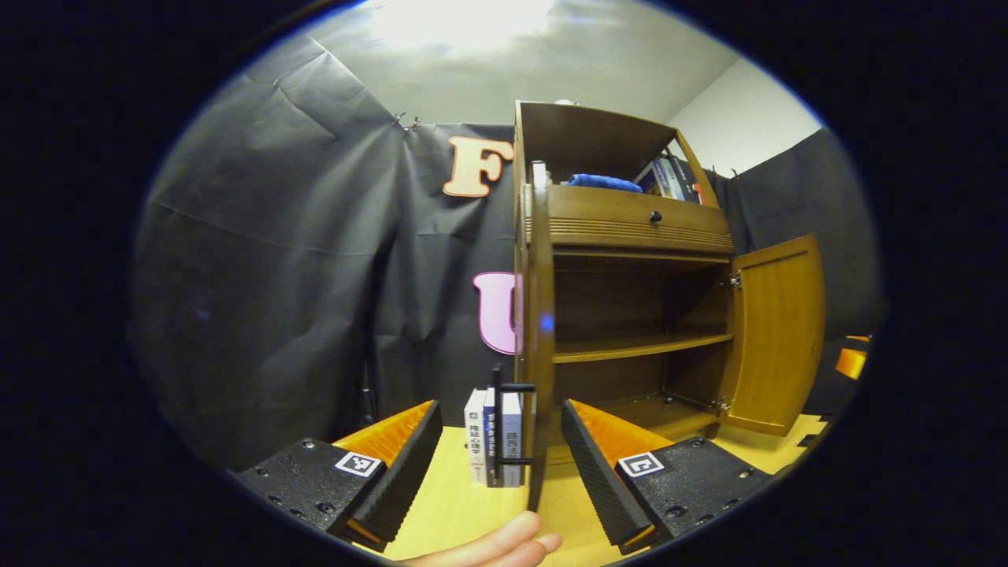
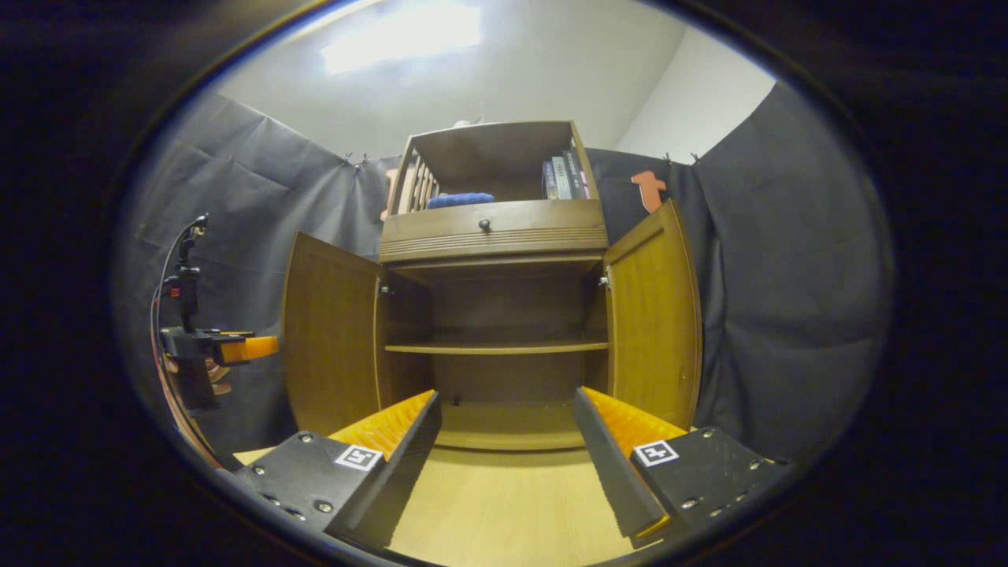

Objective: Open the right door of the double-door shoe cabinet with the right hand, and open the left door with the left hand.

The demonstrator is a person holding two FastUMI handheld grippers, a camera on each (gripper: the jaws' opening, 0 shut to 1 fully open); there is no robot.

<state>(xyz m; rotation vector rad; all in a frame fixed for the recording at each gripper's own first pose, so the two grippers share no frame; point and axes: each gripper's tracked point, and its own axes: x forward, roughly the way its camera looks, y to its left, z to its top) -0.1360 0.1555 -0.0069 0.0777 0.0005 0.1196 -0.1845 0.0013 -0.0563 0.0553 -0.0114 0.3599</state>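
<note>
The left hand-held gripper (image 1: 492, 453) gaped, empty, around the left door's (image 1: 539, 339) handle (image 1: 516, 425) at lower centre; right hand-held gripper (image 2: 504, 453) open, empty; both doors open; retreat straight, avoiding nudging the 2 doors.

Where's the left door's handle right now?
In the left gripper view the black handle sits low at centre on the edge-on left door, between the open left claw's fingers, just in front of the standing books.

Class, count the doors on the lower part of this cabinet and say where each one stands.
2. The left door is swung open at the cabinet's left side; the right door is swung open at its right side. Both leave the shelf exposed.
</note>
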